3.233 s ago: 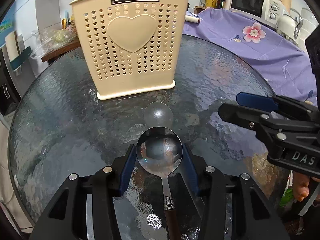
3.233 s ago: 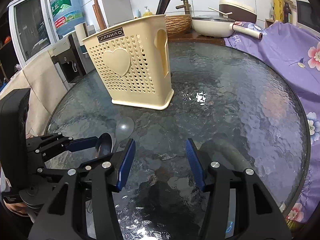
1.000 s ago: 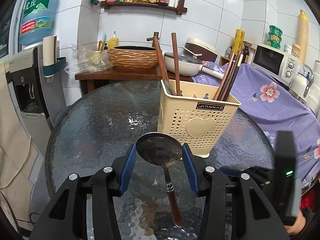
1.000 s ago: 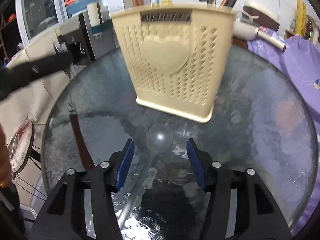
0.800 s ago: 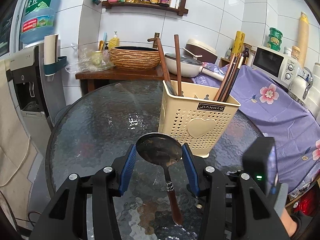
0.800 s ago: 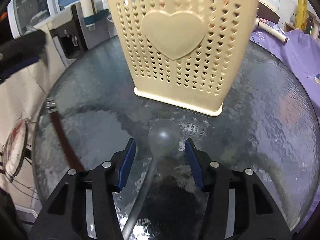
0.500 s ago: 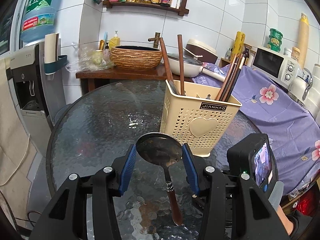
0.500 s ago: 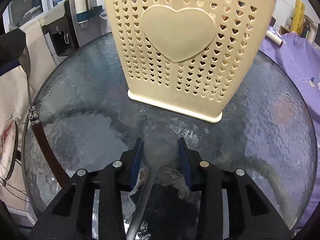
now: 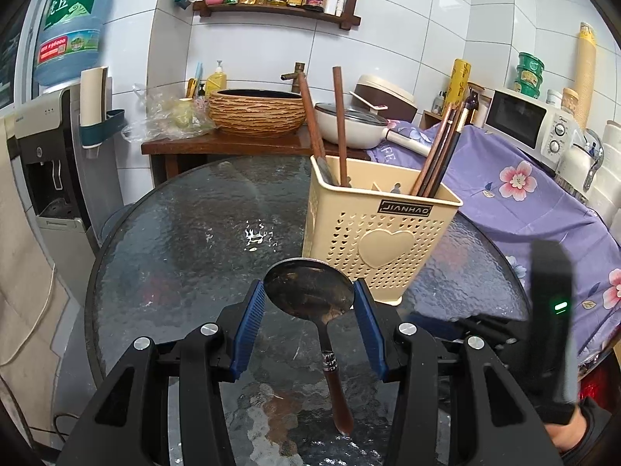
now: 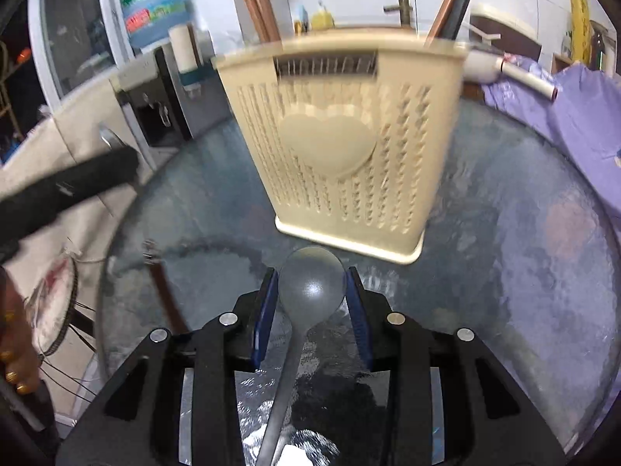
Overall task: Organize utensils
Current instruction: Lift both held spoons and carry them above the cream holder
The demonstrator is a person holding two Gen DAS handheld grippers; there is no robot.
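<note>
Just beyond my right gripper [image 10: 311, 303], the cream perforated plastic utensil basket [image 10: 341, 143] stands on the round glass table [image 10: 524, 252]. I'm pinching the grey spoon [image 10: 310, 291] by its bowl, handle trailing toward me; my left gripper [image 9: 309, 303] clamps the dark wooden-handled spoon [image 9: 310, 291].

Bright, even indoor light; left view sharp, right view motion-blurred, both fisheye-bent at edges.

Glossy metal spoon [image 9: 309, 291], matt grey spoon [image 10: 311, 291], perforated plastic caddy [image 9: 378, 240], rippled glass table [image 9: 186, 240]
</note>
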